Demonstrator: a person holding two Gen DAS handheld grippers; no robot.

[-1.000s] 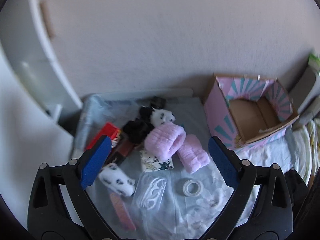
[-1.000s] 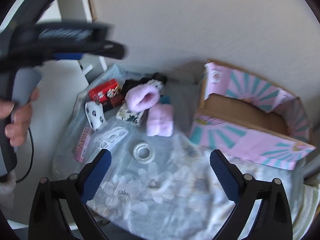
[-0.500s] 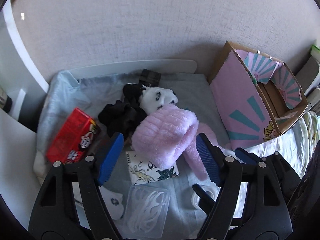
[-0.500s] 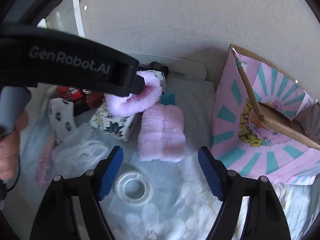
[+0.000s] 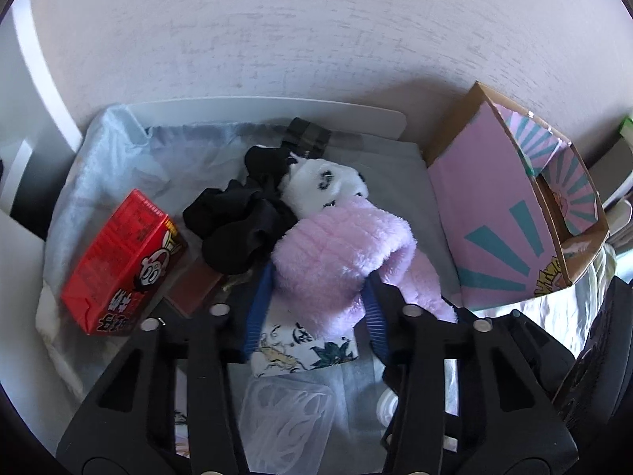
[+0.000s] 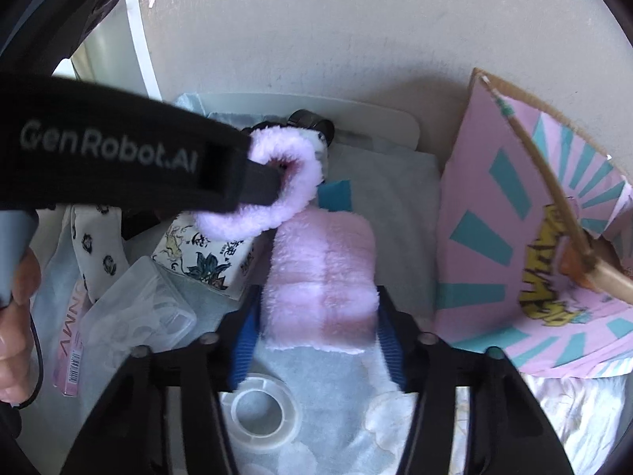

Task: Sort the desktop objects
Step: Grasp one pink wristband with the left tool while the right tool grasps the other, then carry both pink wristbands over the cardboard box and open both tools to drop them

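A lilac fluffy ring band (image 5: 340, 253) lies on top of a floral packet (image 5: 300, 344). My left gripper (image 5: 318, 275) has its blue pads pressing on both sides of it, jaws still closing. A second, flat lilac fluffy band (image 6: 320, 273) lies on the pale cloth just right of the ring band (image 6: 285, 182). My right gripper (image 6: 318, 293) straddles its near end, pads against its sides, jaws closing. The left gripper's black finger (image 6: 158, 166) crosses the right wrist view. The open pink and teal cardboard box (image 5: 502, 229) stands to the right.
A red box (image 5: 118, 261), a black scrunchie (image 5: 241, 225) and a spotted white plush (image 5: 320, 186) crowd the left and back. Close by are a clear plastic case (image 6: 138, 316), a tape roll (image 6: 259, 411), a pink packet (image 6: 69, 356) and a person's hand (image 6: 16, 316).
Both grippers have come down onto the pile and their jaws have narrowed from wide open. The left now clasps the ring band, the right the flat band.
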